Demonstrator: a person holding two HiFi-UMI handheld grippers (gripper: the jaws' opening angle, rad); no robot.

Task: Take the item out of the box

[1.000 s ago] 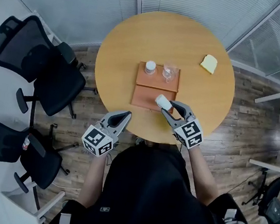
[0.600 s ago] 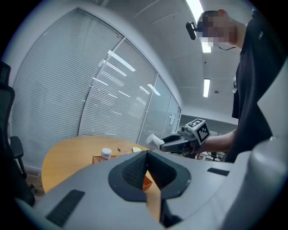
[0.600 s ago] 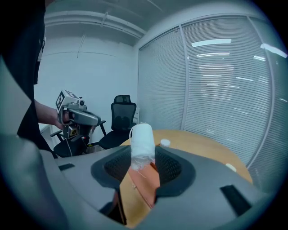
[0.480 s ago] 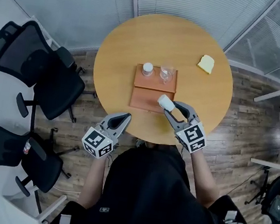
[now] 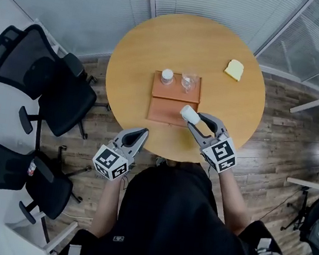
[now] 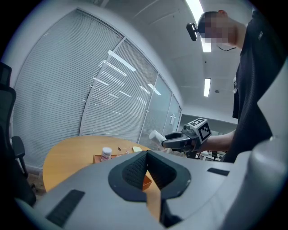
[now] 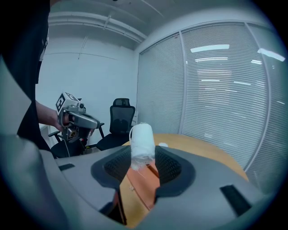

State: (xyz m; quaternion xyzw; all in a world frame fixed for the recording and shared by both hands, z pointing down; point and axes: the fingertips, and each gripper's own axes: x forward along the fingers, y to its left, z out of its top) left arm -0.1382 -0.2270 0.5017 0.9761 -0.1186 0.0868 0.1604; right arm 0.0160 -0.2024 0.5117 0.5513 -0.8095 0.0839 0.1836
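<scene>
We are keeping the left gripper [image 5: 141, 133] off the near table edge, jaws closed together on nothing. The right gripper [image 5: 197, 120] is clamping a white wrapped cylindrical roll [image 5: 188, 114] between wide-set jaws, in the air over the near right edge of the flat orange-brown open box [image 5: 163, 111]. Farther back in the box, a small white-capped bottle [image 5: 167, 75] and a clear glass [image 5: 188, 82] are standing. Beyond, a pale yellow wedge [image 5: 234, 69] is lying on the round wooden table [image 5: 160, 41]. Step in hand looks like carrying the roll clear. Next we are likely needing bare table beside the box, then lowering and releasing.

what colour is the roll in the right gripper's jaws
The roll is white all over; it shows best in the right gripper view.
</scene>
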